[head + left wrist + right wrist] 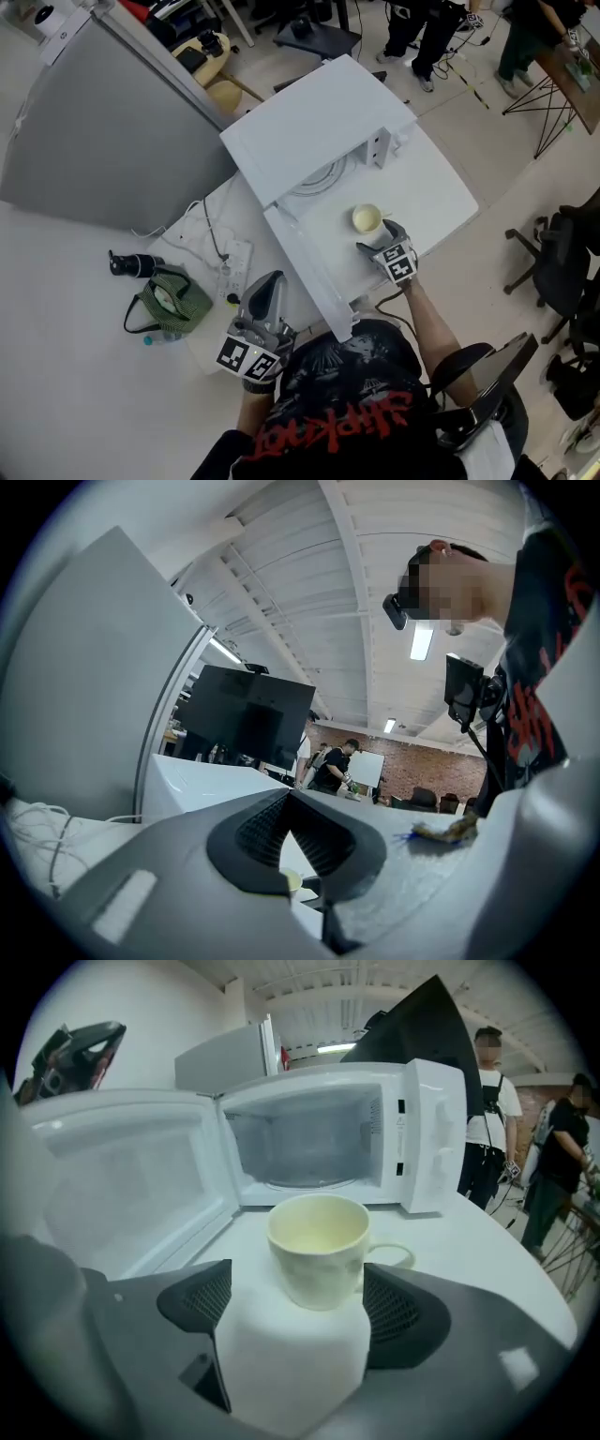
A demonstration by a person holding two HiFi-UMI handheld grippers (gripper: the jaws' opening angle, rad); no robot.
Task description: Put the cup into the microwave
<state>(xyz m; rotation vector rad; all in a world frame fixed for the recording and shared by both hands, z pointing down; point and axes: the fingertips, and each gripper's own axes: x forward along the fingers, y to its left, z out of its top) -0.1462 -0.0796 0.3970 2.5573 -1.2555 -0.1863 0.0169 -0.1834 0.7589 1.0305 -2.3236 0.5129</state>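
Cup (317,1246) looks ceramic, stiff, slick, breakable; take across body, not handle; right gripper (300,1309) spread either side, not pressing; left gripper (292,803) closed, empty.

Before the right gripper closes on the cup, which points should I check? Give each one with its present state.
1. Microwave door open: ok.
2. Cup upright on table: ok.
3. Cup between right gripper fingers, which stand apart: ok.
4. Cup handle clear of the fingers: cannot tell.
5. Microwave cavity free: ok.
6. Left gripper away from cup: ok.
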